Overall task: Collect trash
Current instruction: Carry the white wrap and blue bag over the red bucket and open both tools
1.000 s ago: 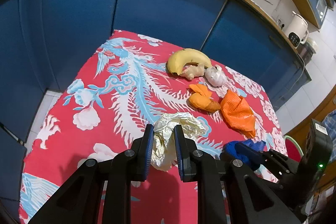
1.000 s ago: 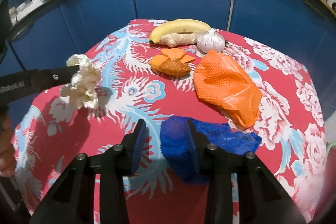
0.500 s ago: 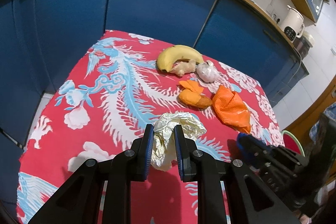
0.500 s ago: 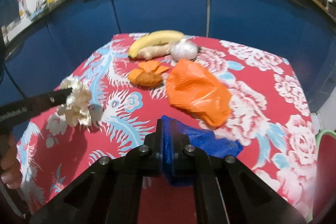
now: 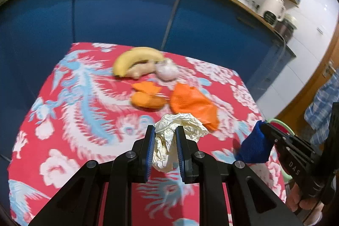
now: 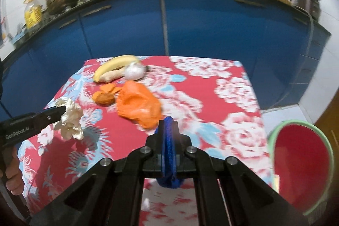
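Observation:
My left gripper (image 5: 164, 130) is shut on a crumpled cream paper wad (image 5: 180, 126) and holds it above the red flowered tablecloth (image 5: 84, 120). In the right wrist view the same wad (image 6: 71, 120) hangs from the left gripper's tip at the left. My right gripper (image 6: 168, 122) is shut on a blue cloth scrap (image 6: 168, 141), lifted off the table; the left wrist view shows this scrap (image 5: 254, 147) hanging at the right. An orange wrapper (image 6: 137, 107) and orange peel (image 6: 104, 95) lie on the cloth.
A banana (image 6: 114, 66), ginger root (image 6: 111, 75) and garlic bulb (image 6: 134, 72) lie at the table's far side. A red bin with a green rim (image 6: 300, 164) stands off the table's right edge. Blue cabinets (image 6: 190, 24) run behind. A hand (image 6: 11, 171) grips the left handle.
The right gripper closed on the blue scrap and lifted it off the table toward the right. The left gripper, still clamping the paper wad, also moved rightward over the table.

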Available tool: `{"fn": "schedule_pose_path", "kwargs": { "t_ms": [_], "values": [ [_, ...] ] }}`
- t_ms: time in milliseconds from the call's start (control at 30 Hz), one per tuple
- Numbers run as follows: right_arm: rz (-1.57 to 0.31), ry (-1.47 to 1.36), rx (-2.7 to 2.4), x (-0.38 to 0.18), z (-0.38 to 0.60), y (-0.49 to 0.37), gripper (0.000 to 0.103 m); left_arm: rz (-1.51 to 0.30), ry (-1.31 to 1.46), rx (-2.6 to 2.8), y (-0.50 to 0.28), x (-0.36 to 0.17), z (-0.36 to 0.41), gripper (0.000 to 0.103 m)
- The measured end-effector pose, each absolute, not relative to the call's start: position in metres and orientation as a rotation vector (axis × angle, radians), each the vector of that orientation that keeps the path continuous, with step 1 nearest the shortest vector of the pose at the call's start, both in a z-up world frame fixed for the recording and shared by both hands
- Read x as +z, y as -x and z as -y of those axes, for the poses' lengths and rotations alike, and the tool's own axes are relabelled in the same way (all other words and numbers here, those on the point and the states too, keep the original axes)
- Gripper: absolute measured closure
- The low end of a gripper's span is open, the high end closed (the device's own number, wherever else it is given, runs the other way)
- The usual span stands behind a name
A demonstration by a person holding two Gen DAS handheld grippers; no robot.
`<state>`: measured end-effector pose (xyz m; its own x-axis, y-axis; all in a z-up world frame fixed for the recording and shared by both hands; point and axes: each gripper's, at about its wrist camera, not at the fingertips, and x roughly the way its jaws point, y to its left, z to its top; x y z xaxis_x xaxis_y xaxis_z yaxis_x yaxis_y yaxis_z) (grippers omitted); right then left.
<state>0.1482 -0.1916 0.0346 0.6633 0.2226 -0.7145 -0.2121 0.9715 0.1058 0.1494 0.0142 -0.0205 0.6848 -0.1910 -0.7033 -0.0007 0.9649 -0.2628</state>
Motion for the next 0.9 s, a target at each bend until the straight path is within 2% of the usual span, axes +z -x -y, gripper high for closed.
{"fn": "schedule_pose_path", "kwargs": {
  "t_ms": [633,900],
  "values": [
    [-0.761,-0.118,-0.02,0.053,0.329,-0.104,0.098,-0.797,0.093,-0.359,-0.155,0.005,0.122,0.083],
    [-0.772,-0.188,-0.106,0.041,0.378,-0.091,0.098,-0.795,0.041,-0.454,-0.156,0.008,0.177,0.083]
  ]
}}
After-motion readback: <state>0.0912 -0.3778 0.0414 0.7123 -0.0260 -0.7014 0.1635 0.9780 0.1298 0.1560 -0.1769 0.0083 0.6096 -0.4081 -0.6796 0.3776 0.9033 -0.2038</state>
